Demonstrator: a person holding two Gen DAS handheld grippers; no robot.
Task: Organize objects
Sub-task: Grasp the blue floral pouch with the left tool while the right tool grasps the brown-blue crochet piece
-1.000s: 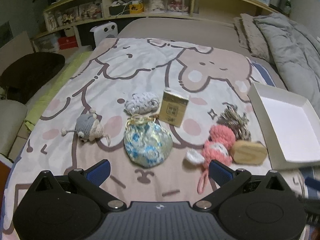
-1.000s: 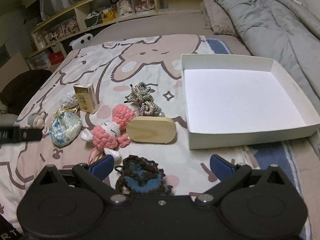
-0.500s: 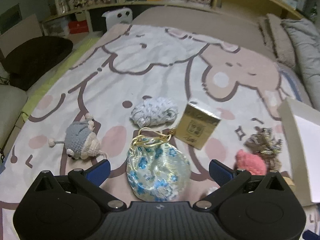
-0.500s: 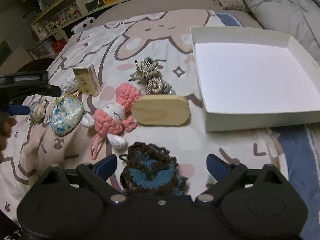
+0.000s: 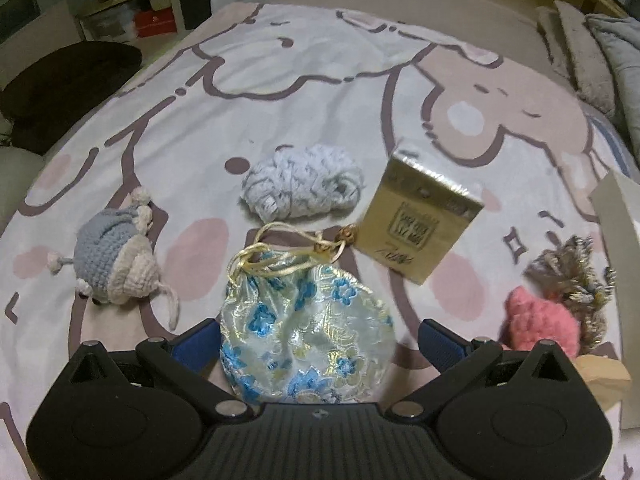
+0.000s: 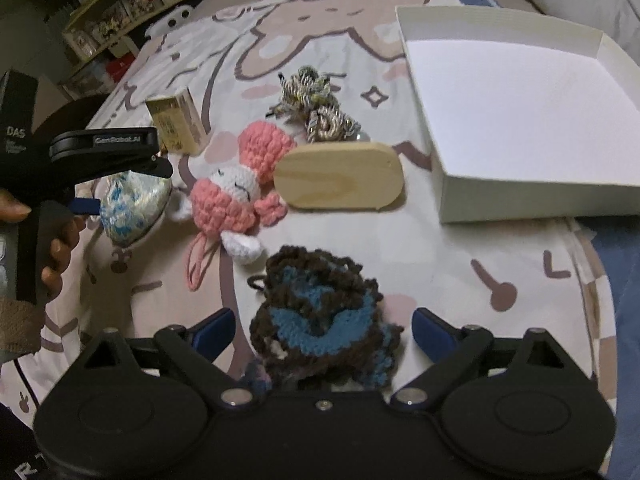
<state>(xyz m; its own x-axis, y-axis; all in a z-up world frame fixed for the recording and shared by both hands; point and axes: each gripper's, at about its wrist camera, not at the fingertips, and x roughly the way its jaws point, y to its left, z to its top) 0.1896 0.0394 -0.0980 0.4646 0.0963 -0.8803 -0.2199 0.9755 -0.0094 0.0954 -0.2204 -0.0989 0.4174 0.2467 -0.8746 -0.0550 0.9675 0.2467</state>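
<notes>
My left gripper (image 5: 316, 340) is open, its blue fingers on either side of a blue-flowered silk pouch (image 5: 304, 332) lying on the bed; the pouch also shows in the right wrist view (image 6: 132, 206). My right gripper (image 6: 322, 328) is open around a brown and blue crochet piece (image 6: 320, 312). Nearby lie a gold box (image 5: 420, 220), a pale grey yarn bundle (image 5: 304, 186), a grey crochet mouse (image 5: 112, 256), a pink crochet toy (image 6: 236, 188), a wooden oval block (image 6: 340, 182) and a twisted cord bundle (image 6: 316, 104). An open white box (image 6: 520, 84) sits to the right.
The objects lie on a cartoon-print bedspread (image 5: 320, 92). A grey duvet and pillows (image 5: 600, 52) are at the right, shelves (image 5: 160, 8) behind the bed, and a dark round cushion (image 5: 60, 88) at the left edge.
Both grippers moved forward and down. The left now straddles the silk pouch. The right has closed in on the brown and blue crochet piece.
</notes>
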